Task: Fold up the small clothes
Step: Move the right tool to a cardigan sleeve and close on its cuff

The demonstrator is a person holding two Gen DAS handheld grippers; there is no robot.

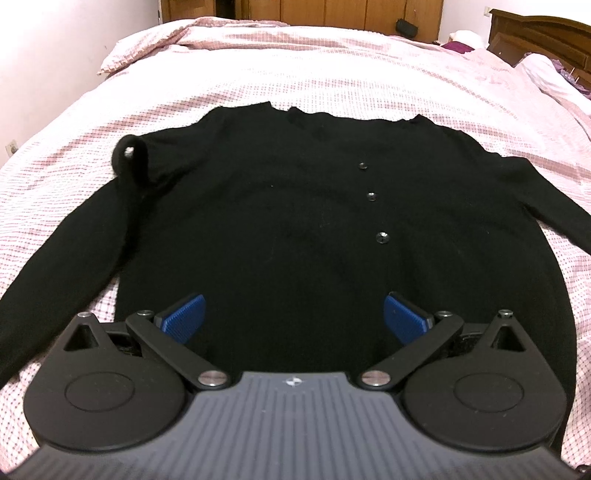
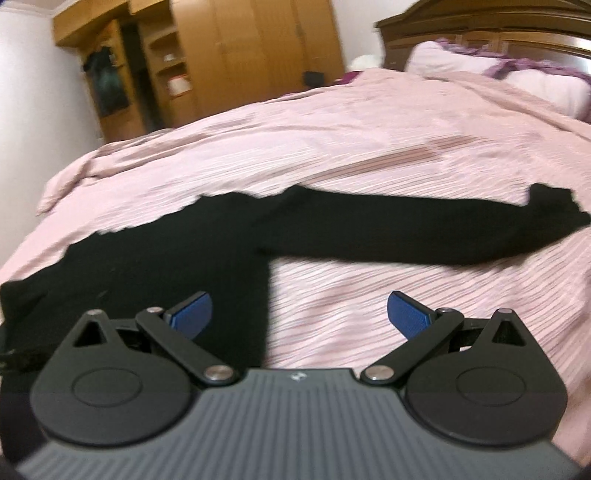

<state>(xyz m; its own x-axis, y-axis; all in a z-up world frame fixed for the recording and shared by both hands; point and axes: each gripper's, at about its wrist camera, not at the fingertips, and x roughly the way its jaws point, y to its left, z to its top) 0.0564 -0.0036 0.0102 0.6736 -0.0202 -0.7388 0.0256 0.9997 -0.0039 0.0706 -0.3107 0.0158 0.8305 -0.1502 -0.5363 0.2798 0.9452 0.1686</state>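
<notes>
A black button-front cardigan (image 1: 295, 206) lies spread flat on the pink checked bedcover (image 1: 332, 70), hem toward me, three dark buttons (image 1: 371, 196) down its front. My left gripper (image 1: 293, 319) hovers open over the hem, blue pads (image 1: 181, 317) wide apart and empty. In the right wrist view the cardigan's body (image 2: 166, 258) fills the left, and its right sleeve (image 2: 424, 232) stretches out to the right across the bedcover. My right gripper (image 2: 299, 314) is open above the cardigan's right side edge, nothing between its fingers. That view is motion-blurred.
Pillows (image 2: 498, 74) and a dark wooden headboard (image 2: 480, 29) lie at the right end of the bed. A wooden wardrobe (image 2: 240, 55) stands beyond the far side. The cardigan's left sleeve (image 1: 55, 251) runs toward the bed's near-left part.
</notes>
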